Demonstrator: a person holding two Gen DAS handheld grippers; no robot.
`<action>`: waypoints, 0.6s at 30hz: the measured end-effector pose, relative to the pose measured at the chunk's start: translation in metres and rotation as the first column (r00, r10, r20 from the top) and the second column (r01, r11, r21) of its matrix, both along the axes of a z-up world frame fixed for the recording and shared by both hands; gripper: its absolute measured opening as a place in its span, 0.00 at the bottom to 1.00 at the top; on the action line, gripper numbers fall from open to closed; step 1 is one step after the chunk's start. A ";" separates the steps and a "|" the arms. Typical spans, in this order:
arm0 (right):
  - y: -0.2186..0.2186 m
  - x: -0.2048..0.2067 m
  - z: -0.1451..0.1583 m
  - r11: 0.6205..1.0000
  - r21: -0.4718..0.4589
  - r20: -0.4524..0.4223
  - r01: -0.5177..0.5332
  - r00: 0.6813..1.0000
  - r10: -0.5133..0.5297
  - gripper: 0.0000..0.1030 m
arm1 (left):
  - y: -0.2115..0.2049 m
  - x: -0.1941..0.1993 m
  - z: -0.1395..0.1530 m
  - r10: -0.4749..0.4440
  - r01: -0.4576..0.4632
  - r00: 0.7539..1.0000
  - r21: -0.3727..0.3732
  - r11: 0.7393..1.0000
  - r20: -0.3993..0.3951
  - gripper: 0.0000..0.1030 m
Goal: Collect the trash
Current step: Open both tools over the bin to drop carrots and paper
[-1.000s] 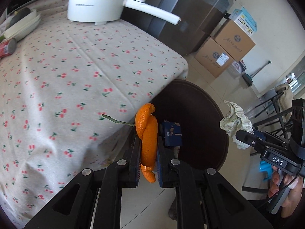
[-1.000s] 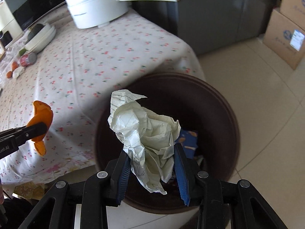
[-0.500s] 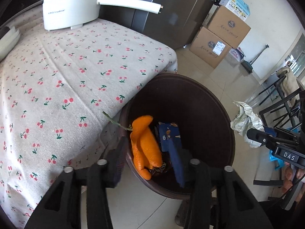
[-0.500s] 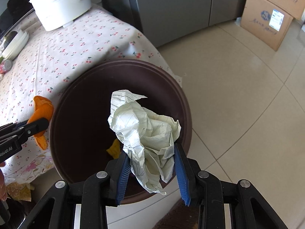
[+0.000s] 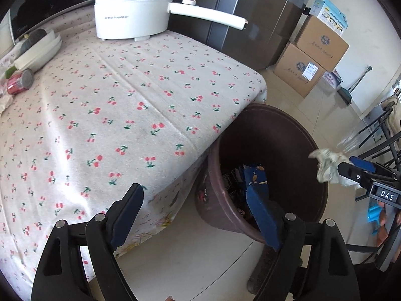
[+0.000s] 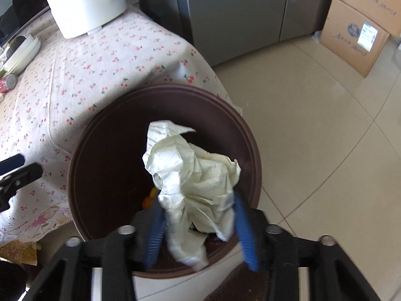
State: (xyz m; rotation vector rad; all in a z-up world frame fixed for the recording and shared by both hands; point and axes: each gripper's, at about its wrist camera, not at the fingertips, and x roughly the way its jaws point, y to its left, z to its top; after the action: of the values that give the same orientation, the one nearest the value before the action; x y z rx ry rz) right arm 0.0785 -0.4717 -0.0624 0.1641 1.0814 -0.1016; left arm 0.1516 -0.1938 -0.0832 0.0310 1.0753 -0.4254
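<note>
Since the earlier frame the orange peel (image 6: pixel 149 198) has left the left gripper (image 5: pixel 198 215), now spread and empty, and lies inside the brown bin (image 5: pixel 310 140) beside the counter (image 5: pixel 125 105). Further right, the right gripper (image 6: pixel 200 222) pinches crumpled paper (image 6: pixel 193 175) over the bin mouth; by my reckoning only that drop remains.

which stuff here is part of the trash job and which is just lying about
Part of the job:
- crumpled paper, between the right gripper fingers over the bin
- brown trash bin
- orange peel, in the bin
- left gripper, open and empty

Just lying about:
- white electric pot
- red can
- cardboard boxes
- cherry tablecloth
</note>
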 end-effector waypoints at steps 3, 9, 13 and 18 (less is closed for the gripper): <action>0.003 0.003 0.003 0.999 -0.006 0.013 0.037 0.999 -0.037 0.84 | 0.020 -0.003 0.007 0.024 -0.025 1.000 0.015 1.000 0.018 0.88; 0.019 0.008 0.010 0.999 0.029 0.023 0.022 0.999 -0.022 0.87 | 0.057 -0.005 0.019 0.076 -0.077 0.996 0.027 0.997 0.037 0.89; 0.036 0.014 0.014 1.000 0.031 0.029 -0.001 1.000 0.001 0.87 | 0.082 -0.007 0.024 0.110 -0.111 0.993 0.033 0.993 0.042 0.90; 0.063 0.025 0.022 0.999 0.034 0.046 -0.030 0.999 0.028 0.88 | 0.116 -0.012 0.030 0.171 -0.172 0.984 0.037 0.984 0.040 0.90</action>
State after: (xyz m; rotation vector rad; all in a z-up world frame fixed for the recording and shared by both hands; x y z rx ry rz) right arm 0.1039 -0.4087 -0.0399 0.1814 1.0399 -0.0529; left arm 0.1394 -0.0780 -0.0535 -0.0185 1.0409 -0.2468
